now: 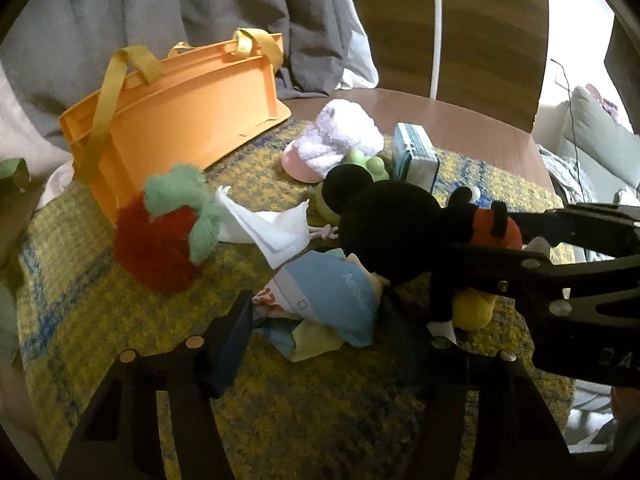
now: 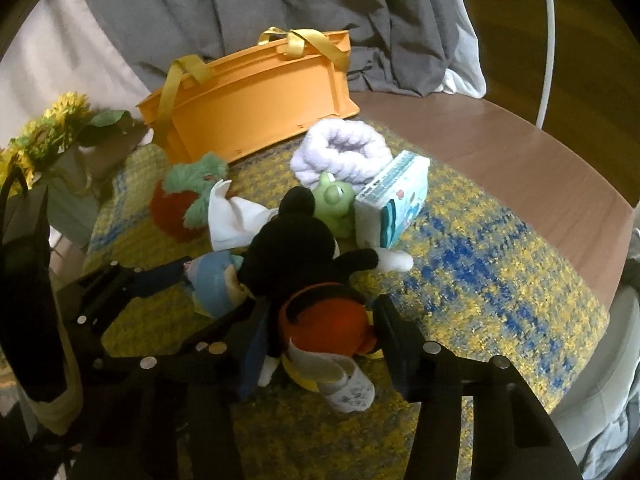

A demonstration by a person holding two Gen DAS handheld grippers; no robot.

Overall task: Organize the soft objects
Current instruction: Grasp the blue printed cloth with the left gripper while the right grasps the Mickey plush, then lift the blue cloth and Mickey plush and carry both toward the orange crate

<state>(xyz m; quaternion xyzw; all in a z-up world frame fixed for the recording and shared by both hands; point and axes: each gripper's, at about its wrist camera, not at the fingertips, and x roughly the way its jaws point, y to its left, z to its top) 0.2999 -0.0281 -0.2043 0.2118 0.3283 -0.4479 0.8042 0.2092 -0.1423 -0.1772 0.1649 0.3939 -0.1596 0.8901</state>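
Nothing binned yet: orange basket (image 2: 256,108) lies tipped over. Right gripper (image 2: 320,332) pinching mouse plush (image 2: 304,240); left gripper (image 1: 340,320) spread around crumpled blue cloth (image 1: 332,296).

Dim, warm indoor light; both fisheye views bend and darken at the rims, with soft focus throughout.

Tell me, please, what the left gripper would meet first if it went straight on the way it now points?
Most likely the crumpled pale blue printed cloth, which already lies between the left gripper's fingers. Beyond it sits the white folded cloth, though depth is hard to judge.
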